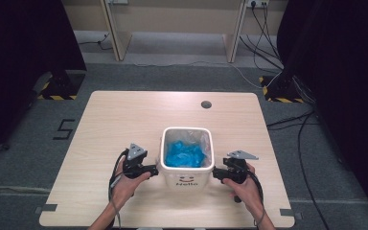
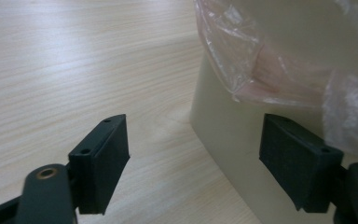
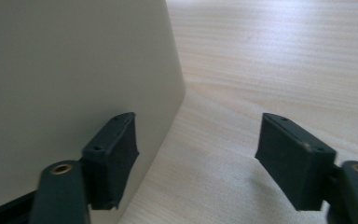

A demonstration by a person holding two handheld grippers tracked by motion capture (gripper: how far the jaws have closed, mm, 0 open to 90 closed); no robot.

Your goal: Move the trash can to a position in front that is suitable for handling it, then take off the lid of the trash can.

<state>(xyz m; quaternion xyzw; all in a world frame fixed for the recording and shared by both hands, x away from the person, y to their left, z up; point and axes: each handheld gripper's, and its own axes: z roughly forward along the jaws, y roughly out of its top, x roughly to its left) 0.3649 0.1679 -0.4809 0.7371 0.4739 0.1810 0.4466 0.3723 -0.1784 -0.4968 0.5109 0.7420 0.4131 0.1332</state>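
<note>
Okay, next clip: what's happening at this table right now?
A person stands at a wooden table with a gripper in each hand, one on either side of a small white bin. The bin is lined with a clear plastic bag and has something crumpled and blue inside. The left gripper and the right gripper are both open, fingers right beside the bin's walls but not clamped on anything. It looks like a set-up to handle the bin or its liner.

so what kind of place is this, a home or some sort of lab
Most likely a lab or recording studio, not a home: black curtains flank a lone wooden table, hazard-striped stand bases sit on grey carpet, and loose cables trail across the floor.
</note>
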